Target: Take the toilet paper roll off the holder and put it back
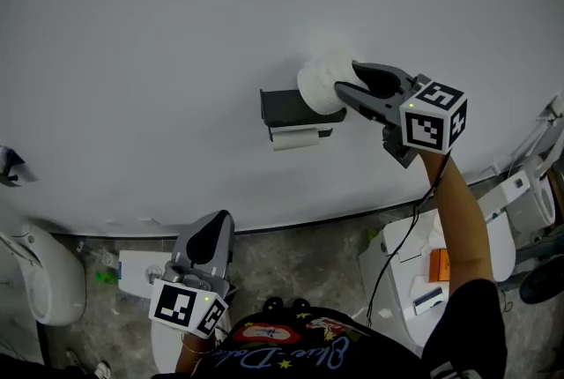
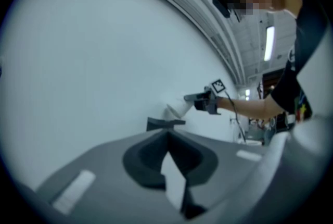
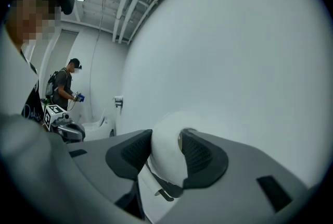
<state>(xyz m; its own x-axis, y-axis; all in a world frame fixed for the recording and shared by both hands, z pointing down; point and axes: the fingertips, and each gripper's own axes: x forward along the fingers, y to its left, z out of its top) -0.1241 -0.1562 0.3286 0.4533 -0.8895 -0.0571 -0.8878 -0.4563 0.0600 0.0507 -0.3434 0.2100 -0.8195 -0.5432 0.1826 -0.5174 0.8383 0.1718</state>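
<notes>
A white toilet paper roll [image 1: 322, 85] hangs in the air just right of and slightly above the dark wall holder [image 1: 286, 107], held off it. My right gripper [image 1: 345, 79] is shut on the roll, one jaw on each side, and the roll [image 3: 167, 155] fills the gap between the pads in the right gripper view. From the left gripper view, the roll [image 2: 177, 109] and holder [image 2: 164, 123] are small and far off. My left gripper [image 1: 211, 236] hangs low near my body, well below the holder, shut with nothing between its jaws.
A white strip [image 1: 293, 137] sits under the holder on the plain white wall. Toilets stand below: one at the left [image 1: 40, 271], one under my left gripper [image 1: 141, 273], others at the right [image 1: 414, 267]. Another person [image 3: 65, 87] stands far off.
</notes>
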